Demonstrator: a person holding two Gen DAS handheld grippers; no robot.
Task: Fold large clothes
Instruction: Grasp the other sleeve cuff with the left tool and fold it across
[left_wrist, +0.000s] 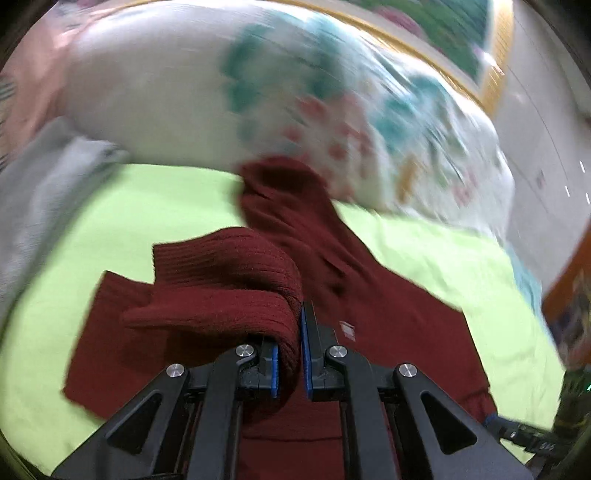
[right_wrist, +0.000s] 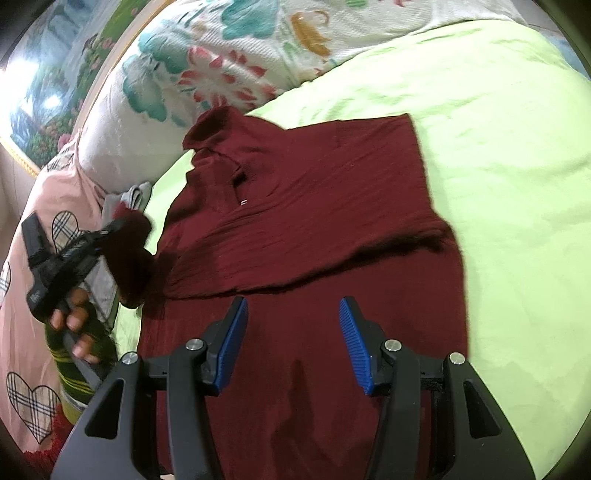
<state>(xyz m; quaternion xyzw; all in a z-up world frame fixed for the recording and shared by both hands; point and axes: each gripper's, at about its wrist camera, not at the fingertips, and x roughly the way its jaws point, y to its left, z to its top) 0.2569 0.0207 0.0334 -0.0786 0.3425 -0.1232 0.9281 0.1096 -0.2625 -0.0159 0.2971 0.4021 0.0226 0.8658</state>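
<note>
At the far left of the right wrist view, a pink cover (right_wrist: 22, 332) printed with checked hearts lies beside the bed, and a person's hand (right_wrist: 72, 314) in a striped sleeve holds the left gripper (left_wrist: 291, 354). Its fingers (left_wrist: 306, 350) are clamped on a ribbed sleeve (left_wrist: 229, 288) of the maroon sweater (right_wrist: 314, 229), the knit bunched between the blue pads and lifted off the sheet. A grey cloth (left_wrist: 40, 192) lies at the left edge of the bed. The sweater lies spread flat on the lime-green sheet (right_wrist: 498, 184), collar toward the floral pillow (right_wrist: 207, 66), one side folded across the body. Over its lower part hangs the right gripper (right_wrist: 293, 343), its fingers (right_wrist: 352, 343) apart with nothing between them, only the sweater beneath.
</note>
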